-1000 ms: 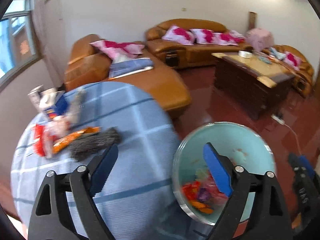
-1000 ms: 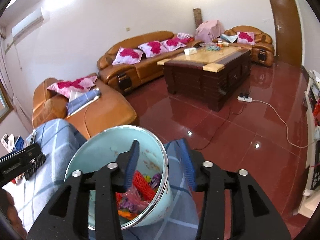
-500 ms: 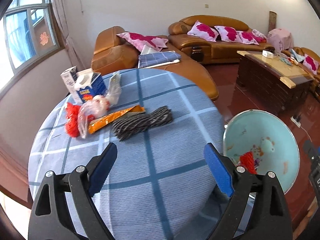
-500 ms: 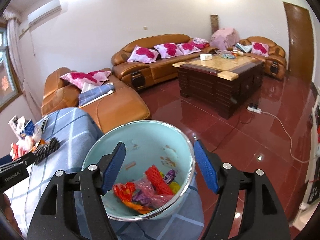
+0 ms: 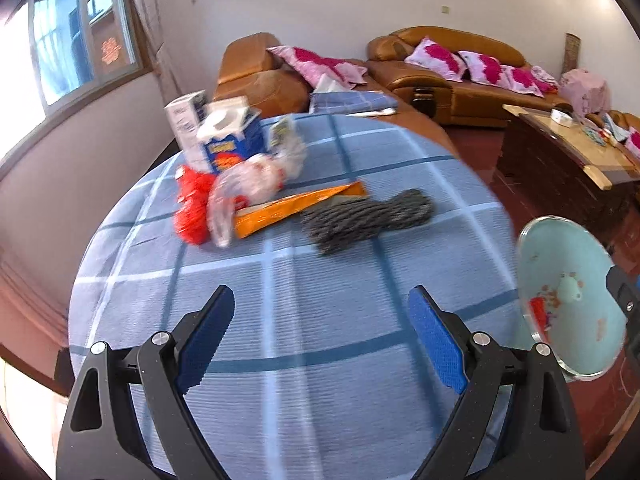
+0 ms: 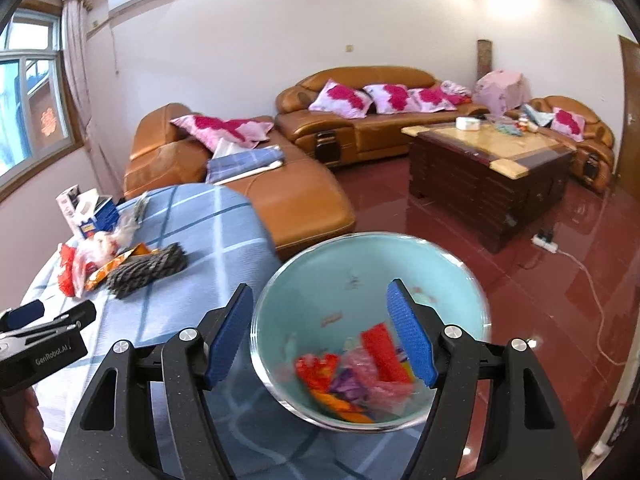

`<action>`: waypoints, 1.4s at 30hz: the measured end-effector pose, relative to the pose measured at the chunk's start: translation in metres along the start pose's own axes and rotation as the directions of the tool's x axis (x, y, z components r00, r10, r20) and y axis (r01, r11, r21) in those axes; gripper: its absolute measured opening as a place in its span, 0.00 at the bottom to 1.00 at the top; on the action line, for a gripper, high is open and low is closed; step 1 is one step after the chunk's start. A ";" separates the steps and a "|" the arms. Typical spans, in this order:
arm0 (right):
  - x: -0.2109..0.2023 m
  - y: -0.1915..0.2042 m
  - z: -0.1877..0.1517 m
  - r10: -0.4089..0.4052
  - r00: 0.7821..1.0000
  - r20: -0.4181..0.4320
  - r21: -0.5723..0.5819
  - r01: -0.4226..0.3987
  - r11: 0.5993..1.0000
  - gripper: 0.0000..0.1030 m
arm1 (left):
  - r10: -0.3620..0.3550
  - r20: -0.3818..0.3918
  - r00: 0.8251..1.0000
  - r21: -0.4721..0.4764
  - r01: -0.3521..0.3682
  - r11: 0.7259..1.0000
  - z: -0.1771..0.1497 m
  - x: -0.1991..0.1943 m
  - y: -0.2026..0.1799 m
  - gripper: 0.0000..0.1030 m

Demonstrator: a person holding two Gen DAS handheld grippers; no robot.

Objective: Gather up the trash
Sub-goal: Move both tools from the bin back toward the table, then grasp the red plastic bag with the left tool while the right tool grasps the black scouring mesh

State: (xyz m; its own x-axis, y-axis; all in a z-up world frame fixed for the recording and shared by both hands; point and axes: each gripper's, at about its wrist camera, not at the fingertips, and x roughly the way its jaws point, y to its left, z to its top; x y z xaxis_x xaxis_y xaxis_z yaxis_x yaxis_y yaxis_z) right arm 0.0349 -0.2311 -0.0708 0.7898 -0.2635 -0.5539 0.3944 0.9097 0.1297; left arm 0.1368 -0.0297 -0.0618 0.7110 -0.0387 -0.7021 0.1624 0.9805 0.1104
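Observation:
A light-blue bin (image 6: pixel 360 292) holding several colourful wrappers (image 6: pixel 352 376) stands at the table's right edge; it also shows in the left wrist view (image 5: pixel 560 264). My right gripper (image 6: pixel 320 340) is open and empty, hovering above the bin's mouth. My left gripper (image 5: pixel 320 340) is open and empty above the blue checked table (image 5: pixel 320 400). Farther back on the table lie a dark mesh bundle (image 5: pixel 368 216), an orange wrapper (image 5: pixel 288 208), a clear plastic bag (image 5: pixel 248 188), red netting (image 5: pixel 192 208) and a blue carton (image 5: pixel 228 140).
A white box (image 5: pixel 182 120) stands behind the carton. Brown leather sofas (image 6: pixel 360 120) with pink cushions line the far wall. A dark wooden coffee table (image 6: pixel 492 172) stands on the red floor, with a power strip and cable (image 6: pixel 560 248) beside it.
My right gripper has opened wide and drawn back from the bin. My left gripper has swung left from the bin to over the table, toward the trash pile.

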 end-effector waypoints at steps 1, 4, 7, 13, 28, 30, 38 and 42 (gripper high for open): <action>0.003 0.006 0.001 0.010 1.000 -0.009 -0.006 -0.010 1.000 0.63 | 0.010 -0.006 1.000 -0.012 -0.010 1.000 -0.001 0.003 0.009 0.84; 0.013 0.028 0.003 0.028 0.999 -0.022 -0.053 -0.029 0.998 0.62 | 0.041 -0.018 0.999 -0.042 -0.041 0.998 -0.003 0.012 0.033 0.84; 0.025 0.051 0.007 0.066 0.997 -0.048 -0.069 -0.070 0.995 0.62 | 0.074 -0.035 0.997 -0.066 -0.076 0.995 -0.004 0.022 0.055 0.83; 0.051 0.087 0.017 0.109 0.990 -0.090 -0.083 -0.117 0.990 0.62 | 0.108 -0.063 0.992 -0.139 -0.116 0.983 0.001 0.041 0.099 0.83; 0.140 0.150 0.035 0.123 0.956 -0.267 -0.036 -0.138 0.990 0.62 | 0.180 -0.057 0.982 -0.226 -0.188 0.956 0.040 0.077 0.166 0.83; 0.150 0.153 0.033 0.137 0.944 -0.301 -0.015 -0.148 0.989 0.59 | 0.185 -0.049 0.982 -0.228 -0.191 0.955 0.048 0.083 0.170 0.83; 0.153 0.161 0.036 0.192 0.941 -0.279 -0.047 -0.213 0.976 0.17 | 0.109 -0.080 0.991 -0.231 -0.125 0.965 0.065 0.118 0.162 0.83; 0.152 0.156 0.038 0.212 0.938 -0.274 -0.039 -0.231 0.972 0.14 | 0.092 -0.092 0.991 -0.225 -0.111 0.968 0.066 0.131 0.154 0.82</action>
State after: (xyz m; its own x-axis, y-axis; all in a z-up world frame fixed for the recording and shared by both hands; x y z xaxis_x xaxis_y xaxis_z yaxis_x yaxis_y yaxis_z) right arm 0.2341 -0.1410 -0.1036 0.6955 0.0339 -0.7177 0.1827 0.9577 0.2222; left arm 0.3001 0.1037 -0.0910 0.6571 0.0696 -0.7506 -0.0758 0.9968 0.0261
